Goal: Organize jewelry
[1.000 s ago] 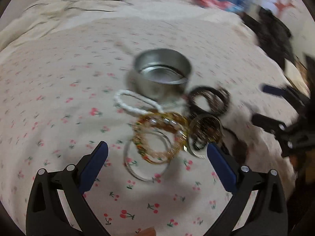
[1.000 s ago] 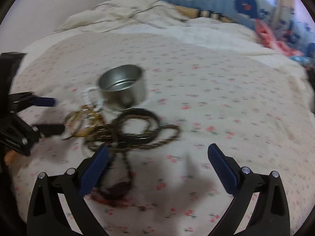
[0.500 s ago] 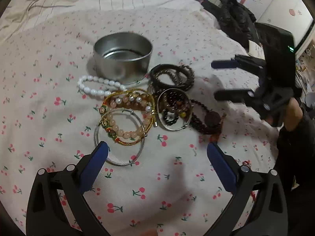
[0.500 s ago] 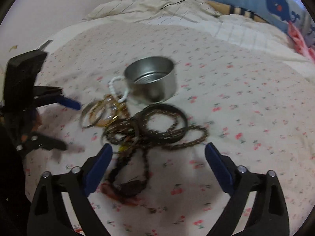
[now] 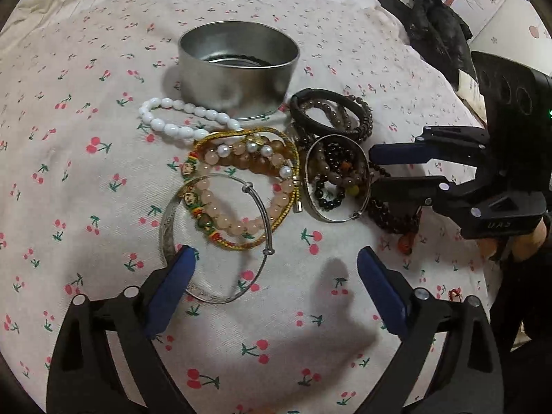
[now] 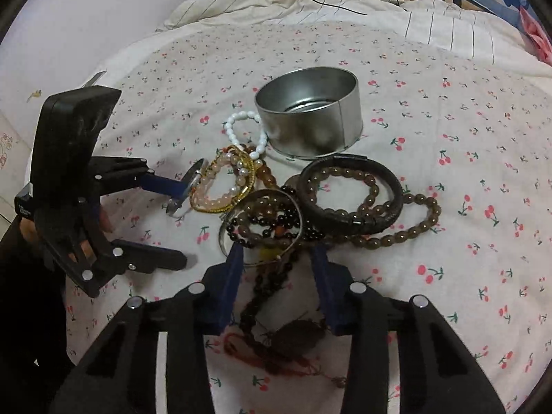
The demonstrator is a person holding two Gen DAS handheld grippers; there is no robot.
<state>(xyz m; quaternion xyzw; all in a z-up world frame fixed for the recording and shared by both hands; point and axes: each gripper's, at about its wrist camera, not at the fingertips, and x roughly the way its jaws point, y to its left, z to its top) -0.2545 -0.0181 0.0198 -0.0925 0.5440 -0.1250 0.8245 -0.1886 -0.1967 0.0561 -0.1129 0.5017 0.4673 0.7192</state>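
A round metal tin (image 5: 238, 65) (image 6: 310, 114) stands on the cherry-print bedsheet. In front of it lies a pile of bracelets: a white bead bracelet (image 5: 179, 120), a pink bead and gold cord bunch (image 5: 241, 186), a thin silver bangle (image 5: 217, 241), a silver bangle around dark beads (image 5: 336, 183) (image 6: 262, 224), a black leather band (image 6: 352, 193). My left gripper (image 5: 274, 269) is open, its left finger touching the thin silver bangle. My right gripper (image 6: 279, 258) is partly closed, open around a dark bead strand (image 6: 272, 283) and the near rim of the silver bangle.
The bedsheet (image 5: 86, 172) covers a soft bed. A striped quilt (image 6: 310, 7) with a black cable lies behind. Dark clothing (image 5: 438, 38) sits at the far right edge of the bed. A red tassel (image 6: 262, 355) trails from the dark strand.
Both grippers have moved in close to the bracelet pile. The right gripper's fingers have narrowed from wide open and now flank the dark strand. The left gripper stays wide open.
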